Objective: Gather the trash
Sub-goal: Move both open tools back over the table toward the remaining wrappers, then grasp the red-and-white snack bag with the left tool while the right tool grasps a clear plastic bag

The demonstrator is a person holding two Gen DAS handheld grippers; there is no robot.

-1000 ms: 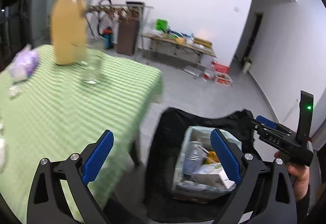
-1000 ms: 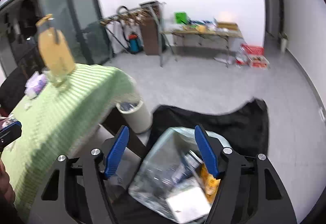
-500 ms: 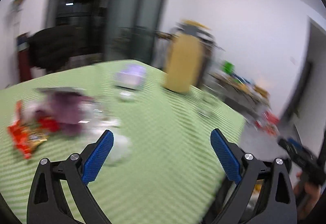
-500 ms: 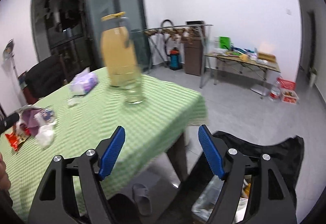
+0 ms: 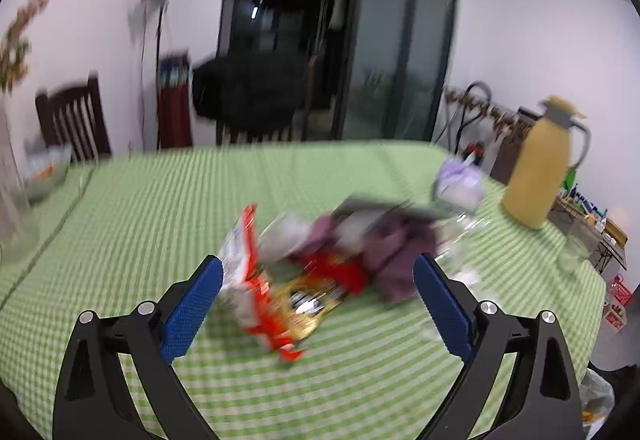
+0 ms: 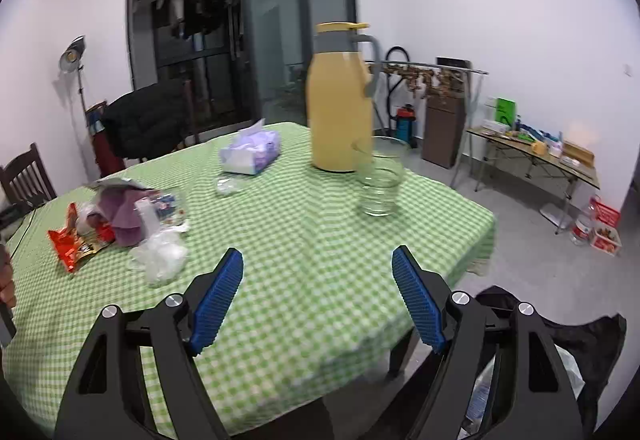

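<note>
A pile of trash lies on the green checked tablecloth (image 5: pixel 140 208): a red snack wrapper (image 5: pixel 280 304), a purple wrapper (image 5: pixel 396 252) and crumpled clear plastic (image 6: pixel 162 256). The pile also shows in the right wrist view, with the red wrapper (image 6: pixel 74 244) at the left. My left gripper (image 5: pixel 316 300) is open and empty, just above the red wrapper. My right gripper (image 6: pixel 318 296) is open and empty, over the table's near right part, apart from the pile. The trash bag (image 6: pixel 568 368) with a black rim sits on the floor at the lower right.
A yellow jug (image 6: pixel 340 100) and an empty glass (image 6: pixel 378 180) stand near the table's far right edge. A purple tissue pack (image 6: pixel 250 152) lies behind the pile. Dark chairs (image 5: pixel 72 120) stand at the table's far side. A cluttered side table (image 6: pixel 532 156) stands by the wall.
Both grippers have swung left from the trash bag to the table. The left gripper now faces the trash pile closely. Both stay open and empty.
</note>
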